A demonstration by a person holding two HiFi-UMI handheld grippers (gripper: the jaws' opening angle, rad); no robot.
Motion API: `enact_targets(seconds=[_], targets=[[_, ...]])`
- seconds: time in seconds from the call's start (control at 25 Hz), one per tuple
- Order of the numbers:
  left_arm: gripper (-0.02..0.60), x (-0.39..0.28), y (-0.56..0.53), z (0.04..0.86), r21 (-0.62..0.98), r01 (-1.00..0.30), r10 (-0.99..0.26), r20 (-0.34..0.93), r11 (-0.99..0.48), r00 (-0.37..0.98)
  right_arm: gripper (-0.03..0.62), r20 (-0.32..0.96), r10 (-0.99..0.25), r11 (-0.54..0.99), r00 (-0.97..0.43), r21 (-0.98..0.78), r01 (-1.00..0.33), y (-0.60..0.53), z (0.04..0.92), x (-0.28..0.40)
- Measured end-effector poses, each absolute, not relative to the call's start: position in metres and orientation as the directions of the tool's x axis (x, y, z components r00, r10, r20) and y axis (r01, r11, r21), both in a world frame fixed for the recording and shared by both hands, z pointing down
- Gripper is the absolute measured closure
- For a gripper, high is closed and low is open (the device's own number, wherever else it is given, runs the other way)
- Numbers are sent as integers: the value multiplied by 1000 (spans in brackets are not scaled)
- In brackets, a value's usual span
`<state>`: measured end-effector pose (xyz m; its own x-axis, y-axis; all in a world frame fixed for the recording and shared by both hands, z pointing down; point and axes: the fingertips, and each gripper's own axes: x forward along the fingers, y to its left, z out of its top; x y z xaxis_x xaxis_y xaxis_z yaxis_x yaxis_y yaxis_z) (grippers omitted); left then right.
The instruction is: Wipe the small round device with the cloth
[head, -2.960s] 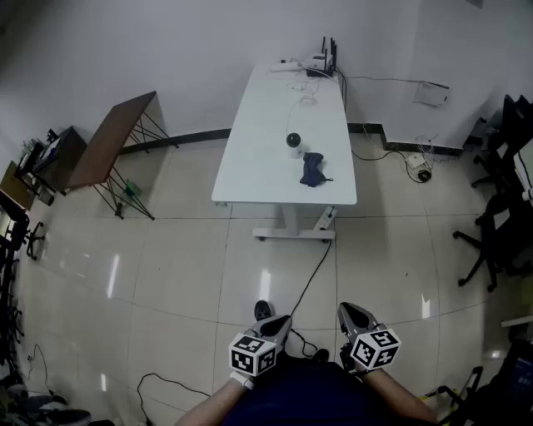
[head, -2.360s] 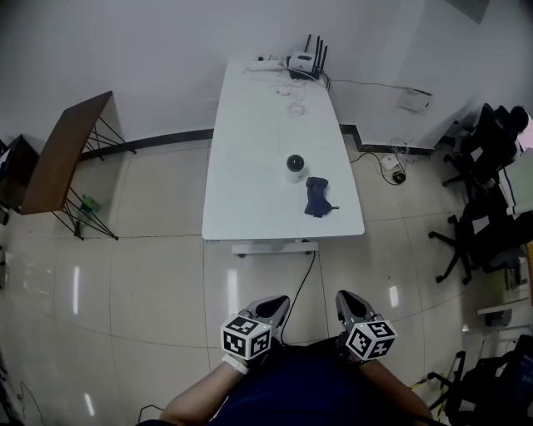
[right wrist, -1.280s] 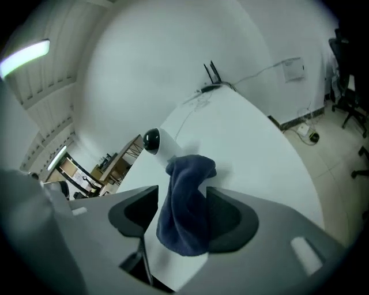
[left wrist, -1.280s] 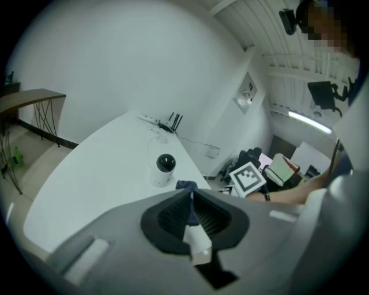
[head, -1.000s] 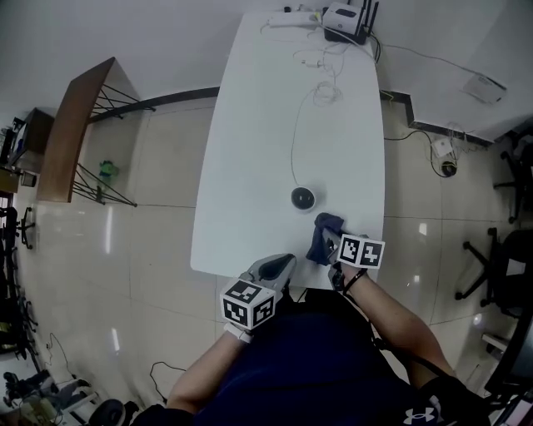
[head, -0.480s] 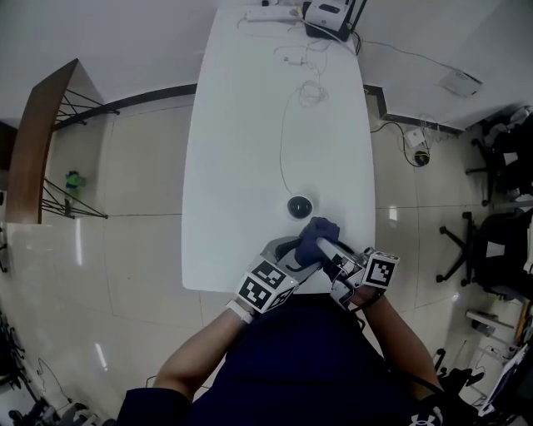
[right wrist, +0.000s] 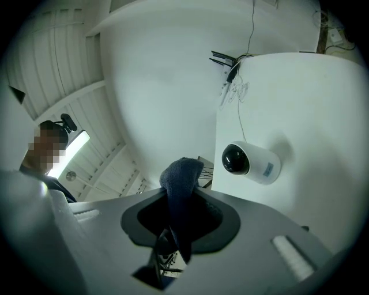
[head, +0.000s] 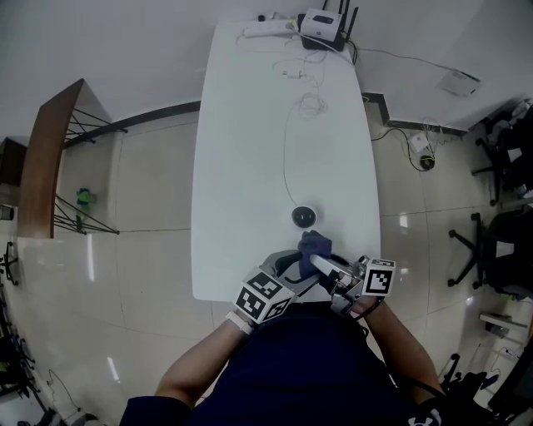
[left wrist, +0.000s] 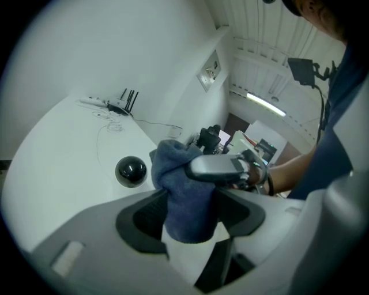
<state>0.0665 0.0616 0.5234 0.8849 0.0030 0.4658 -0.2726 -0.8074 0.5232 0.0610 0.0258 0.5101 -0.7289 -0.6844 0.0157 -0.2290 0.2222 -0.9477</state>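
Down at the near end of the white counter (head: 250, 166), got the small round device (head: 304, 217), black dome on a white body, parked well in from both long edges and a bit back from the near edge. Just beside it on the near side, up off the surface: dark blue cloth (head: 315, 244), pinched in the right tongs (right wrist: 181, 222), freshly tightened a touch on the fabric. Same cloth drooping between the pads of the left tongs (left wrist: 193, 214) as well, but no squeeze there, just swung wide open and eased back in slightly. Loads of bare counter beyond the device, only a thin white cable (head: 286, 141) trailing up to a router (head: 321, 22) and small clutter at the far edge. Bare strips left and right of the device too. Off the counter, open tiled floor (head: 141, 274) both sides, wooden folding table (head: 50, 158) well away left, office chairs (head: 508, 241) well away right.
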Motion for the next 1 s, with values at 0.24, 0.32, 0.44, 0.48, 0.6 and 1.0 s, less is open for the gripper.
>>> enact_targets(seconds=[0.24, 0.32, 0.44, 0.48, 0.6, 1.0], targets=[[330, 50, 54, 524, 556, -367, -78, 474, -746, 877, 514, 138, -775, 125, -617, -923, -364, 14, 536, 86], [342, 42, 49, 523, 537, -409, -125, 487, -738, 864, 514, 231, -826, -18, -515, -923, -384, 8, 557, 110], [371, 30, 39, 520, 528, -465, -198, 484, -710, 852, 514, 342, -842, -96, -417, -856, -508, -5, 571, 141], [380, 26, 35, 519, 531, -479, -220, 478, -698, 850, 514, 363, -841, -79, -401, -815, -574, -12, 569, 147], [402, 17, 27, 516, 539, -508, -270, 461, -672, 845, 514, 416, -836, 37, -357, -607, -794, -37, 554, 151], [427, -1, 27, 518, 545, -561, -333, 465, -623, 821, 517, 485, -777, 629, -401, 576, -523, -26, 528, 35]])
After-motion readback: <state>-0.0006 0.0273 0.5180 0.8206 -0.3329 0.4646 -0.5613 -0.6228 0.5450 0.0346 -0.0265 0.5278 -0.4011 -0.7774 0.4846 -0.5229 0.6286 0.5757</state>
